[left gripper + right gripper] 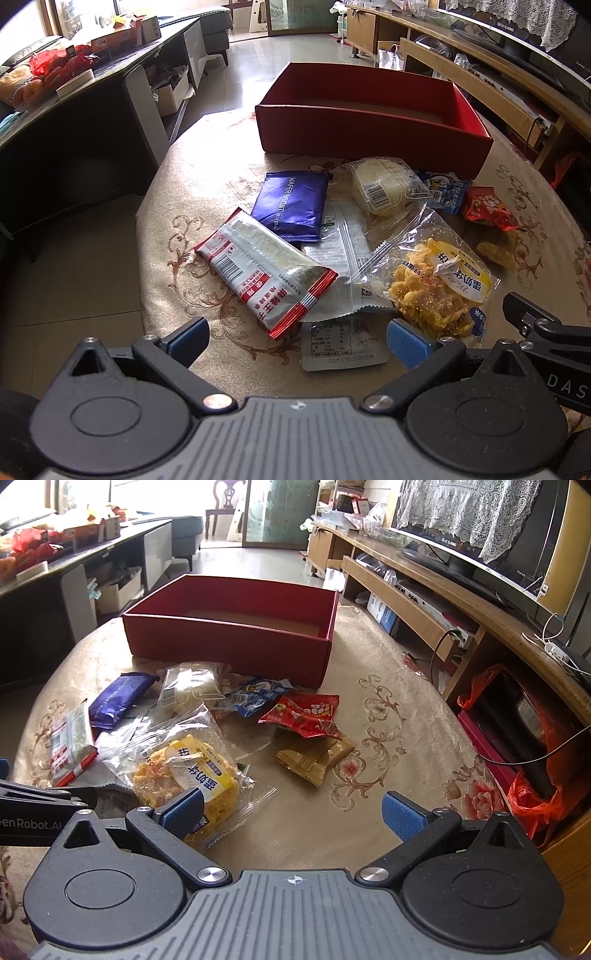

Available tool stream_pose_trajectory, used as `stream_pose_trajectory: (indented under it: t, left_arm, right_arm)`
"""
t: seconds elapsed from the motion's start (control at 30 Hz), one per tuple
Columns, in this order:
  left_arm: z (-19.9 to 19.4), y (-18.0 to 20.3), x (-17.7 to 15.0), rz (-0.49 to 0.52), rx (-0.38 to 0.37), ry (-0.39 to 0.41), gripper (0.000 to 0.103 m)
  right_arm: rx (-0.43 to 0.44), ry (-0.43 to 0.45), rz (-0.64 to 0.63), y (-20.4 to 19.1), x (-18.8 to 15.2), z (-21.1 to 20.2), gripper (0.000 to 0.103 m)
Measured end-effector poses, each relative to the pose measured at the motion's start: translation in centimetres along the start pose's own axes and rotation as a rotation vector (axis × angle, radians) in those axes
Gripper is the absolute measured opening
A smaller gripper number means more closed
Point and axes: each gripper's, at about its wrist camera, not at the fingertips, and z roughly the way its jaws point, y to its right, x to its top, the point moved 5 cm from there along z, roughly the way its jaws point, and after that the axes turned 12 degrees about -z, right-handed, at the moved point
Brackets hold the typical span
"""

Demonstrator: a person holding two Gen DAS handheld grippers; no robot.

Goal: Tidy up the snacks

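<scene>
Living room: floral tablecloth point(388, 738) bearing scattered snack packets point(436, 284) near a red box point(229, 642), its floor partly hidden; left gripper point(297, 339) and right gripper point(291, 808) both gape wide, empty.

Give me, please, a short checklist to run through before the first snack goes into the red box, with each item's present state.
1. Left gripper open and holding nothing: ok.
2. Right gripper open and holding nothing: ok.
3. Red box open on top, visible floor bare: ok.
4. Snacks lying apart for a clean pick: not ok; the red-striped packet and blue wafer packet overlap a white packet.
5. Yellow cake bag clear of the right gripper's fingers: cannot tell.
6. Gold packet free on top: ok.
</scene>
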Motion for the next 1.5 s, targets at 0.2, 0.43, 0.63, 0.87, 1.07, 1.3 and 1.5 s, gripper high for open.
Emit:
stream_pose_trajectory:
  t: [0.2, 0.43, 0.63, 0.87, 1.07, 1.3, 1.5]
  left_arm:
    - [0.02, -0.08, -0.06, -0.001, 0.001, -0.002, 0.100]
    - [0.06, -0.11, -0.05, -0.001, 0.001, -0.003, 0.100]
    - [0.10, -0.17, -0.04, -0.002, 0.000, -0.005, 0.099]
    - [0.23, -0.33, -0.12, -0.007, -0.001, -0.012, 0.096]
    - [0.31, -0.35, -0.12, -0.013, 0.001, -0.018, 0.095]
    - [0.39, -0.47, -0.13, -0.015, 0.003, -0.020, 0.095]
    - [0.52, -0.72, -0.10, -0.025, 0.008, -0.023, 0.094]
  right_arm:
    - [0.002, -0.003, -0.004, -0.07, -0.02, 0.08, 0.103]
    - [0.004, -0.004, -0.008, -0.16, -0.05, 0.09, 0.103]
    - [0.006, -0.005, -0.011, -0.19, -0.05, 0.13, 0.103]
    - [0.011, -0.009, -0.023, -0.35, 0.04, 0.35, 0.103]
    - [0.015, -0.010, -0.034, -0.52, 0.09, 0.48, 0.103]
    - [0.018, -0.011, -0.043, -0.63, 0.18, 0.58, 0.103]
    - [0.020, -0.008, -0.058, -0.85, 0.43, 0.71, 0.103]
